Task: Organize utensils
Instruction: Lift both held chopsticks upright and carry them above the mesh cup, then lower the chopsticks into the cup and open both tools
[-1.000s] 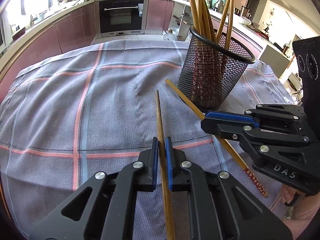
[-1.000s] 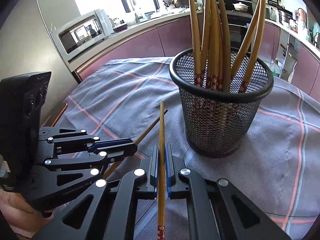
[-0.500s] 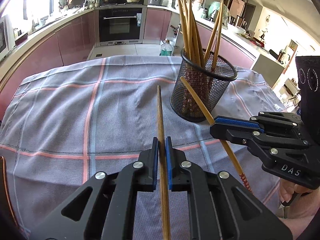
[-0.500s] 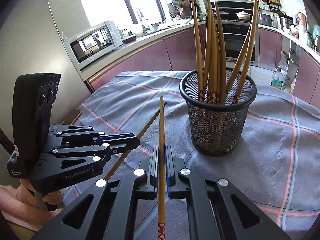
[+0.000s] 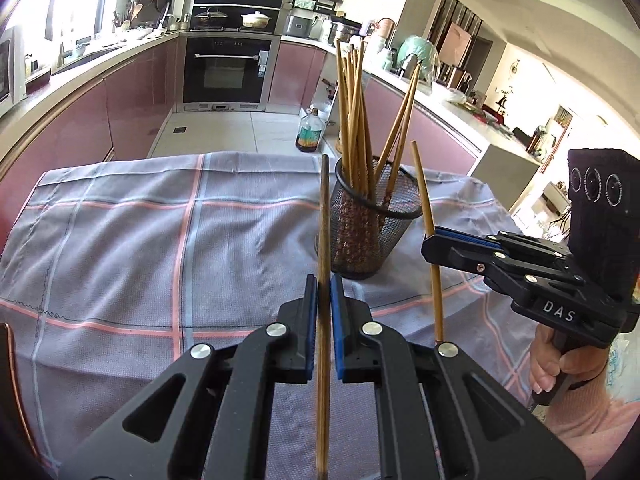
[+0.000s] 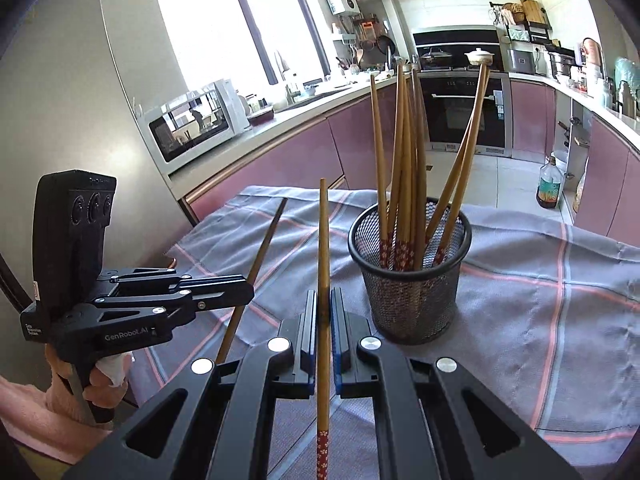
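A black mesh holder (image 5: 372, 224) (image 6: 408, 276) stands on the checked cloth with several bamboo chopsticks upright in it. My left gripper (image 5: 324, 284) is shut on a dark brown chopstick (image 5: 325, 216) that points up and away, just left of the holder. My right gripper (image 6: 324, 300) is shut on a lighter chopstick (image 6: 323, 240) with a red flowered end. In the left wrist view the right gripper (image 5: 434, 238) holds its chopstick (image 5: 426, 208) to the right of the holder. In the right wrist view the left gripper (image 6: 244, 292) and its chopstick (image 6: 264, 244) are on the left.
The grey cloth (image 5: 120, 240) with pink lines covers the table. Beyond it are pink kitchen cabinets (image 6: 288, 160), an oven (image 5: 230, 72), a microwave (image 6: 192, 120) and an oil bottle (image 5: 309, 132) on the floor. A hand in a pink sleeve (image 5: 568, 368) grips each handle.
Both grippers have risen with their chopsticks, lifting them off the cloth and tilting them more upright. The holder now looks smaller and farther in both views.
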A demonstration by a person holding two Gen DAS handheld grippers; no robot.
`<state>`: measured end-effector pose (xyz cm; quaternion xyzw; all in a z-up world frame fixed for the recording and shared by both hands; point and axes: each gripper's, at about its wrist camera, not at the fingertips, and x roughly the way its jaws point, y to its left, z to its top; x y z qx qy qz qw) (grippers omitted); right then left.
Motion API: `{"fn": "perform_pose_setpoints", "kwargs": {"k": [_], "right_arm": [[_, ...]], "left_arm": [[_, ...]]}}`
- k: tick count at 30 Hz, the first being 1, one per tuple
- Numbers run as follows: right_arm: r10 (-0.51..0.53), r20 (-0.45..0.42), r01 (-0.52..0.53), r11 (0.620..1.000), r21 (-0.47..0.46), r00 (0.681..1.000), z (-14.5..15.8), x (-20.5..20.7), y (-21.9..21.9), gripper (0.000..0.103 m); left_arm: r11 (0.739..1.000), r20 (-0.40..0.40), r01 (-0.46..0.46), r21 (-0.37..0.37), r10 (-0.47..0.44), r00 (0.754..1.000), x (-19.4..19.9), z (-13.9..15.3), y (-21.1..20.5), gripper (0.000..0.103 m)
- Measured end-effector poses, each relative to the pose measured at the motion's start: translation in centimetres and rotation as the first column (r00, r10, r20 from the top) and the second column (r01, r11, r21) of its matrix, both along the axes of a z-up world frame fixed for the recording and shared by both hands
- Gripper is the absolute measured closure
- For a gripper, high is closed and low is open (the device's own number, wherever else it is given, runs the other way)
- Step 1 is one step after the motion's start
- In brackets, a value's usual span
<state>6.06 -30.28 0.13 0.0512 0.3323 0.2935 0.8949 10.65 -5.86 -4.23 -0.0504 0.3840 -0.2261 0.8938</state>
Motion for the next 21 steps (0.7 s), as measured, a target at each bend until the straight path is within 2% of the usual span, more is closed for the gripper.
{"fn": "perform_pose_setpoints", "kwargs": {"k": [10, 21], "right_arm": [[-0.017, 0.054, 0.015, 0.999, 0.034, 0.998, 1.7, -0.2, -1.2, 0.098], [-0.042, 0.132, 0.036, 0.998, 0.048, 0.99, 4.2, -0.2, -2.2, 0.098]], "left_arm": [[0.998, 0.041, 0.021, -0.052, -0.019, 0.999, -0.8, 2.6, 0.4, 0.096], [0.997, 0.111, 0.035, -0.065, -0.028, 0.993, -1.1, 5.7, -0.3, 0.096]]}}
